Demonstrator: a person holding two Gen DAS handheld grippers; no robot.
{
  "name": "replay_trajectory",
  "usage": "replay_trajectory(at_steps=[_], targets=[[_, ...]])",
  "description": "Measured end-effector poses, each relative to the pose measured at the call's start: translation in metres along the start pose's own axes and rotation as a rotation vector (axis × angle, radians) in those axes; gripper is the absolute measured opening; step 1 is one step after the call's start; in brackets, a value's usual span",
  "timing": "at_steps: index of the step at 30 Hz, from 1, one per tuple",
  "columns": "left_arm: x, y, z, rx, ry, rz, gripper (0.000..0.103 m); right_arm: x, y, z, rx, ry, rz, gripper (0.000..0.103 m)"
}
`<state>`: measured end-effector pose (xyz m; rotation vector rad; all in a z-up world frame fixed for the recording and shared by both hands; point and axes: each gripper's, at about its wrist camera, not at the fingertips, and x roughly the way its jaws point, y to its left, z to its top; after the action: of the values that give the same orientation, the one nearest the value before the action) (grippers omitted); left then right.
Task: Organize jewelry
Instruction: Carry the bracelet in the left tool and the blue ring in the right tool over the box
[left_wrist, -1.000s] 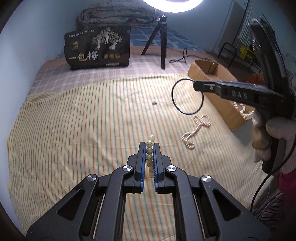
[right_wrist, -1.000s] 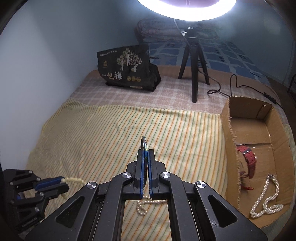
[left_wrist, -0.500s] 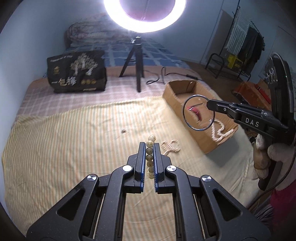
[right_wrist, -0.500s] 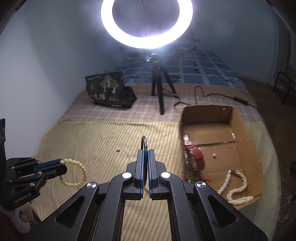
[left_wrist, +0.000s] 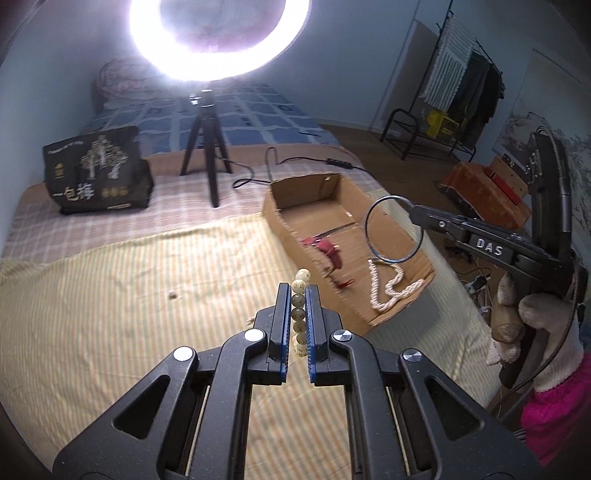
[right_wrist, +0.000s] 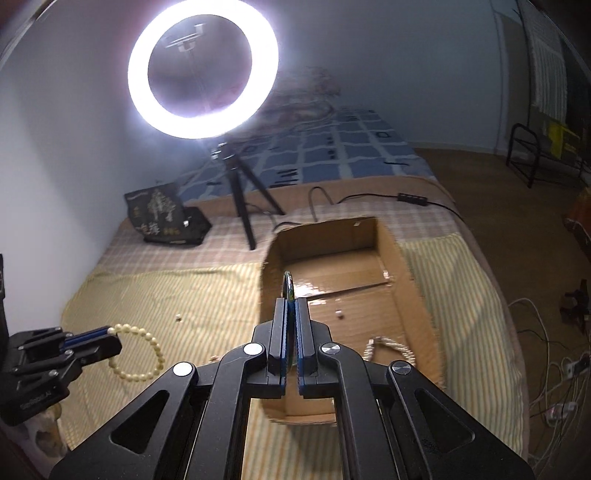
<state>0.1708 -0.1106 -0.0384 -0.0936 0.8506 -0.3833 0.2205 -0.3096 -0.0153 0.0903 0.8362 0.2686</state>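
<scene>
My left gripper (left_wrist: 298, 291) is shut on a cream bead bracelet (left_wrist: 300, 299), held above the striped cloth left of the cardboard box (left_wrist: 280, 221); the bracelet also shows in the right wrist view (right_wrist: 147, 354). My right gripper (right_wrist: 291, 301) is shut on a thin metal bangle (right_wrist: 288, 282), seen edge-on above the box's near left wall (right_wrist: 264, 295). In the left wrist view the bangle (left_wrist: 369, 236) hangs as a ring over the box. In the box lie a red watch (left_wrist: 327, 251) and a pearl necklace (left_wrist: 391, 288).
A ring light on a tripod (left_wrist: 207, 147) and a black snack bag (left_wrist: 96, 173) stand at the back of the bed. A small bead (left_wrist: 172, 294) lies on the striped cloth. A cable (left_wrist: 306, 160) runs behind the box. Cables lie on the floor at the right (right_wrist: 554, 369).
Both grippers have risen and swung right toward the box with their jewelry. The bangle now hangs over the box instead of over the cloth.
</scene>
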Motion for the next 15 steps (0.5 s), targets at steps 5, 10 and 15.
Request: replay_trajectory(at_steps=[5,10,15], targets=[[0.016,-0.022,0.006,0.023,0.003,-0.022,0.005,0.007,-0.021,0.002,0.032,0.001,-0.026,0.002],[0.031,-0.04,0.012,0.039,0.012,-0.045,0.005,0.015,-0.037,0.003,0.058,0.005,-0.038,0.002],[0.045,-0.055,0.013,0.06,0.022,-0.06,0.005,0.021,-0.049,0.005,0.071,0.006,-0.045,0.002]])
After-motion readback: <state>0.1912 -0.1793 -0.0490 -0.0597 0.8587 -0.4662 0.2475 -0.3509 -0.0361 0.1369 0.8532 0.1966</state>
